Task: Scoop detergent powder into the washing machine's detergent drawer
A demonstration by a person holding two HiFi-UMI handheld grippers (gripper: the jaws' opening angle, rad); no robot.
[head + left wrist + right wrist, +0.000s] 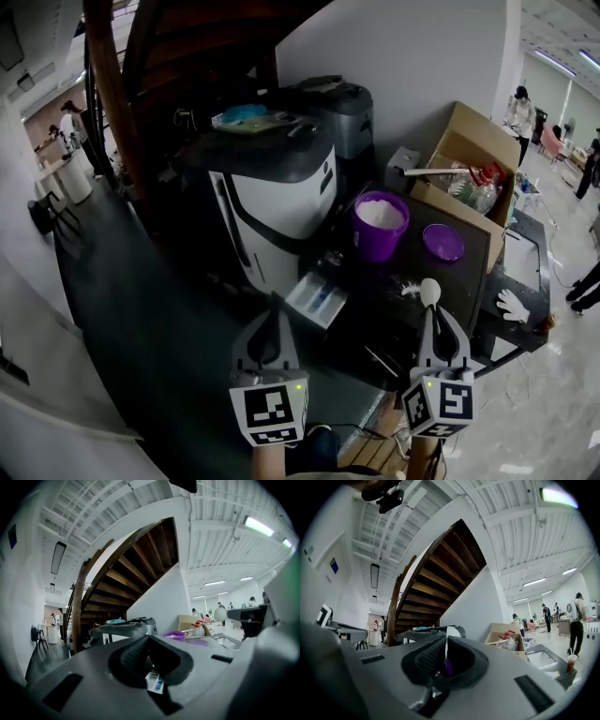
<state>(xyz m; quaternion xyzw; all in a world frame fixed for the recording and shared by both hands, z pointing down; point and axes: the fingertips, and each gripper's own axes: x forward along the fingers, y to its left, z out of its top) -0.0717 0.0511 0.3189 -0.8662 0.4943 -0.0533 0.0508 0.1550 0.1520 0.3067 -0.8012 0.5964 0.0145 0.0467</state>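
The white washing machine [281, 192] stands at centre, its detergent drawer [319, 298] pulled out low at the front. To its right, a purple tub [380, 225] of white powder sits on the dark table [375, 328]; its purple lid [442, 242] lies beside it. My right gripper [433, 314] is shut on a white scoop [429, 292], whose bowl points toward the tub. In the right gripper view the scoop's handle [446, 651] shows edge-on between the jaws. My left gripper [274, 306] hovers near the drawer, shut and holding nothing. The drawer [154, 682] peeks through below the left gripper's jaws.
A little spilled powder [405, 291] lies near the scoop. An open cardboard box [469, 164] with bagged items stands behind the lid, and a white glove [512, 305] rests at the table's right edge. A dark appliance [342, 112] and a wooden staircase [112, 94] rise behind the machine.
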